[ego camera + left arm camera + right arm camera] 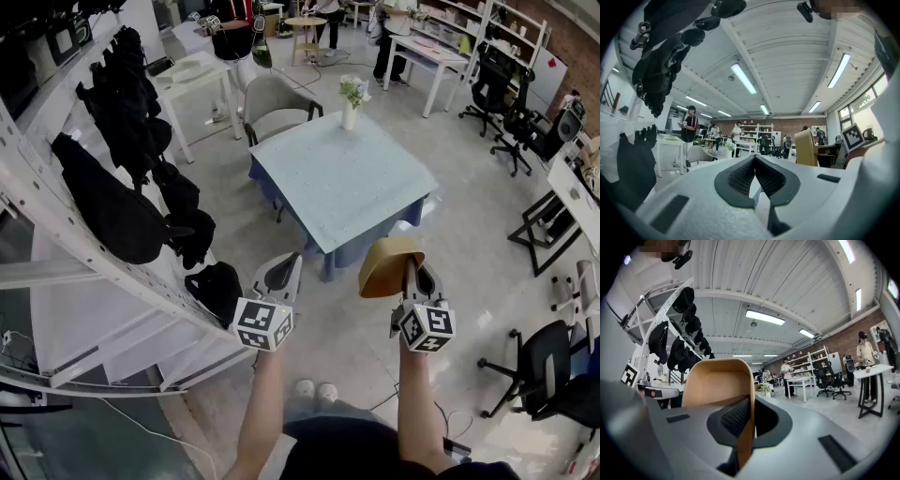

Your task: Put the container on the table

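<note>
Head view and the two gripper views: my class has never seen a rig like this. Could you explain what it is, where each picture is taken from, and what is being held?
There is no robot here. A person holds a hand-operated gripper in each hand, and the cubes with square markers are part of them. The head view looks down from the person's head. It shows the left gripper, the right gripper and, ahead, a table with a pale blue cloth and a vase of flowers. Each gripper view comes from a camera riding on that gripper, looking along its fingers. The left fingers are together, with nothing between them. The right fingers pinch one wall of a tan container, which is in the air, not yet on the table.
</note>
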A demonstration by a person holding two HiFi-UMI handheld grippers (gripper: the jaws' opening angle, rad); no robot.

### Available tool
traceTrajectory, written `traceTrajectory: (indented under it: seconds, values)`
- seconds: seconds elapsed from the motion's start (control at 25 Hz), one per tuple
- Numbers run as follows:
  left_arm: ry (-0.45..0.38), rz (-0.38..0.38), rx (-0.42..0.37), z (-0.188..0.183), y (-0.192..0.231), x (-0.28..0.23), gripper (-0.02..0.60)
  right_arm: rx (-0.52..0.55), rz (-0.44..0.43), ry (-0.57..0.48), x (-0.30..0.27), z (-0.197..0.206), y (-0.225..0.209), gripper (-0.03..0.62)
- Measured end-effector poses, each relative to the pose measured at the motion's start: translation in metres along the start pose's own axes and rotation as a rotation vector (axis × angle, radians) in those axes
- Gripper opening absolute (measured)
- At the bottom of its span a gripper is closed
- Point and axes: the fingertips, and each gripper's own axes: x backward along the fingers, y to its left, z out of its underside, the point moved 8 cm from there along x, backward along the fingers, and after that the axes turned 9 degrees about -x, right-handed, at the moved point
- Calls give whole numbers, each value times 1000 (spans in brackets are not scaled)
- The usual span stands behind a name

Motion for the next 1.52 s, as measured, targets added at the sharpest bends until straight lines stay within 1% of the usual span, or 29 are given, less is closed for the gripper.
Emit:
traceTrajectory:
  seconds: [0.56, 0.92, 1.12, 1.32, 1.44, 1.52]
  values:
    - [3, 7, 3, 0, -3, -2, 2, 1, 9, 5, 3, -1, -3, 0]
    - [13, 33, 12, 7, -3, -5, 2, -12, 9, -4, 6, 3, -2, 0]
    - [10, 48, 16, 9, 5, -9, 2, -22, 9, 3, 0, 7, 4, 0]
    - [3, 64, 17, 11, 19, -16, 2, -30, 36, 8, -10, 13, 6, 0]
    - [-10, 69, 33, 15, 27, -18, 2, -29, 41, 9, -15, 17, 10, 0]
    - [-4, 82, 37, 20, 28, -21, 2, -32, 45, 7, -17, 19, 12, 0]
